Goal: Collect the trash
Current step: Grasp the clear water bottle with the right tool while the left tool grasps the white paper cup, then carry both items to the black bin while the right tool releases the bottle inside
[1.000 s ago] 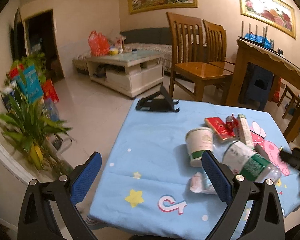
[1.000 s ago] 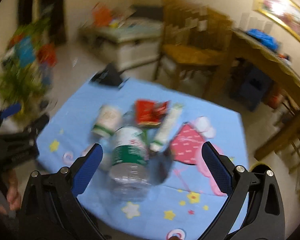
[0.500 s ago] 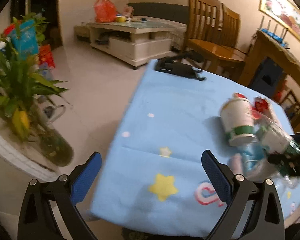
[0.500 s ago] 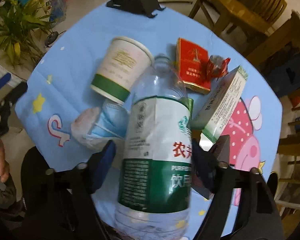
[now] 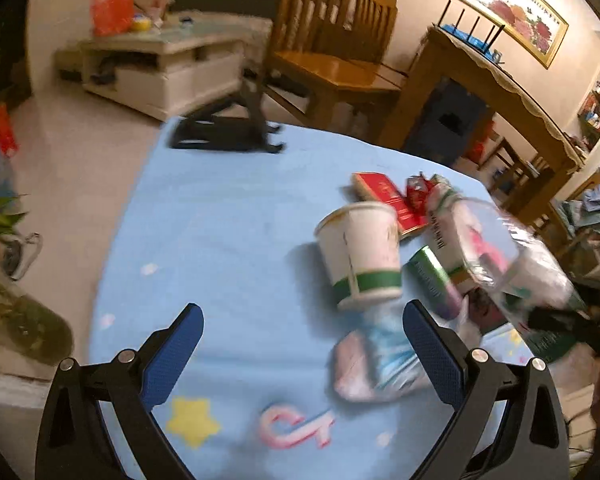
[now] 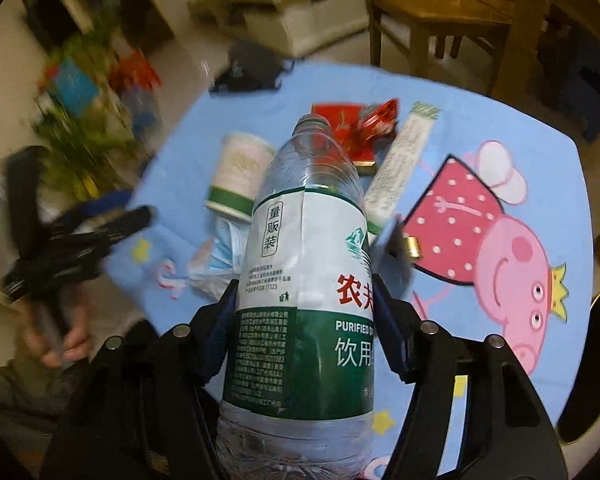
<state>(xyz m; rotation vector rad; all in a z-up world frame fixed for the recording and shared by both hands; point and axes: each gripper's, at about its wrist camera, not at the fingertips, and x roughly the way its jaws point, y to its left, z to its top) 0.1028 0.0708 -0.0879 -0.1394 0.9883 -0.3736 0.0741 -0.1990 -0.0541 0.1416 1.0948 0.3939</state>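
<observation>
The right tool (image 6: 304, 320), wide open a second ago, has just been closing and now clamps the labelled middle of the plastic water bottle (image 6: 300, 264), which is held clear above the blue worktop (image 6: 480, 120) instead of lying among the rubbish. The paper cup (image 6: 236, 176), red packet (image 6: 340, 120), long carton (image 6: 400, 164) and crumpled plastic bag (image 6: 216, 256) remain on the cloth. The left tool (image 5: 304, 344) stands open with nothing between its pads, now tipped lower over the worktop's near edge, beside the bag.
</observation>
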